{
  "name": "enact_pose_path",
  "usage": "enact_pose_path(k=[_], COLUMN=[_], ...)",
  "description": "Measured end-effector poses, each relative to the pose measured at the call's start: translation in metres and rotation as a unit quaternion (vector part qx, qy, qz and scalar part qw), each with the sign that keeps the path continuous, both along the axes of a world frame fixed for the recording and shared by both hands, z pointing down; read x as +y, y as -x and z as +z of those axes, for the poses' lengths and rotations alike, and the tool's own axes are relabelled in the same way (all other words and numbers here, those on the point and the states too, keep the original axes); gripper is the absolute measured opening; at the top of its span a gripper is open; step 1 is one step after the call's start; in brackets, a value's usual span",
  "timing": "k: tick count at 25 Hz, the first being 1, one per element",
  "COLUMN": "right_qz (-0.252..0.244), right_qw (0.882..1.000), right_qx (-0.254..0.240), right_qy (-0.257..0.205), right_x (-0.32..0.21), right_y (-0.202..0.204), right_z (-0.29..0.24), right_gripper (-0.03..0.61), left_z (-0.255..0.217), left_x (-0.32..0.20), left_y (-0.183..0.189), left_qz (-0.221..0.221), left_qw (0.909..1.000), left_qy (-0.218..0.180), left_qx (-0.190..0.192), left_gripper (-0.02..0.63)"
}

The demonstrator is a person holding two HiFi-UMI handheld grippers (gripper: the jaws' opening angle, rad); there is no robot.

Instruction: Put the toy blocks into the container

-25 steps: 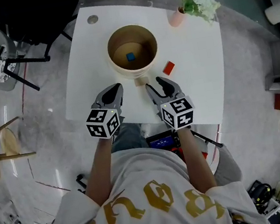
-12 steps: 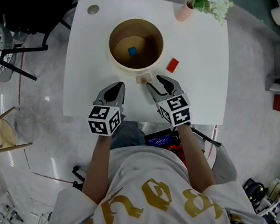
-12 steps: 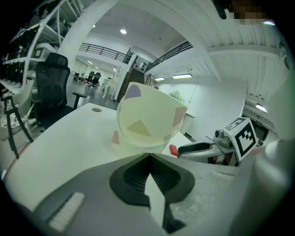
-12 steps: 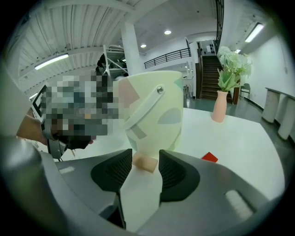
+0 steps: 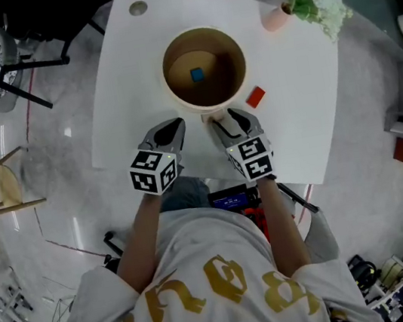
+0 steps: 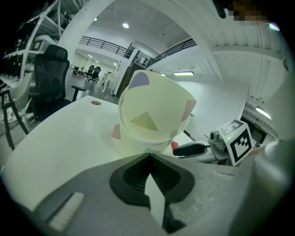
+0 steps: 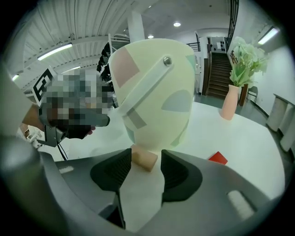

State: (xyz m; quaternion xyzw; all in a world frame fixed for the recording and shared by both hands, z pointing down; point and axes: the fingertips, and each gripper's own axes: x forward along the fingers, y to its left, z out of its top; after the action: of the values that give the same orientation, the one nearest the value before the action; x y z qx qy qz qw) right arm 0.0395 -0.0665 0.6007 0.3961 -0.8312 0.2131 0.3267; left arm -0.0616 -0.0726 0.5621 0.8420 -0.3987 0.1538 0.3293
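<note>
Head view looks steeply down on a white counter (image 5: 136,91) with a wide, round, cream container (image 5: 185,106) near its middle. Both tongs hang at the near side of the container.

- **Left tongs** (image 5: 170,131): the jaws are closed together with nothing in them.
- **Right tongs** (image 5: 225,118): the jaws stand apart and have just opened a little wider. They are empty.
- **Tan block** (image 5: 209,117): it lies on the counter just ahead of the right jaw tips, close against the container's foot.
- **Red block** (image 5: 255,97): it lies on the counter just right of the container.
- **Blue block** (image 5: 196,75): it is already inside the container.

The tan block looks light, stiff and flat-sided. It is probably best pinched across two opposite faces, and it may skid on the smooth counter.

From above, the right tongs partly cover the tan block. Whether it touches the container is unclear. Neither gripper view sees inside the container.
</note>
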Motion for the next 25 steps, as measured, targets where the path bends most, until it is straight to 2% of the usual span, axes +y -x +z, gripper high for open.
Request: enact_pose_path(k=[7,12,18,22,25], right_qz=[-0.03,-0.05,-0.086,-0.097,-0.103], right_qw=[0.999,0.997,0.994,0.992,0.992], right_qx=[0.031,0.061,0.061,0.076,0.078], right_qy=[0.005,-0.015,-0.016,-0.016,-0.015], right_x=[-0.001,-0.006,-0.003,-0.006,-0.005], right_y=[0.006,0.008,0.015,0.018,0.02], right_z=[0.012,0.016,0.018,0.021,0.023], right_gripper=[0.227,0.24,0.267,0.268,0.247], left_z=[0.008,0.009,0.01,0.009,0.01], left_x=[-0.004,-0.012,-0.017,-0.017,-0.016], left_y=[0.0,0.005,0.01,0.012,0.012], left_qz=[-0.001,-0.005,-0.005,-0.007,-0.008], left_qw=[0.9998,0.9996,0.9997,0.9997,0.9997], left_qy=[0.014,0.019,0.018,0.018,0.02], left_qx=[0.013,0.018,0.016,0.016,0.015], left_gripper=[0.002,0.002,0.002,0.002,0.002])
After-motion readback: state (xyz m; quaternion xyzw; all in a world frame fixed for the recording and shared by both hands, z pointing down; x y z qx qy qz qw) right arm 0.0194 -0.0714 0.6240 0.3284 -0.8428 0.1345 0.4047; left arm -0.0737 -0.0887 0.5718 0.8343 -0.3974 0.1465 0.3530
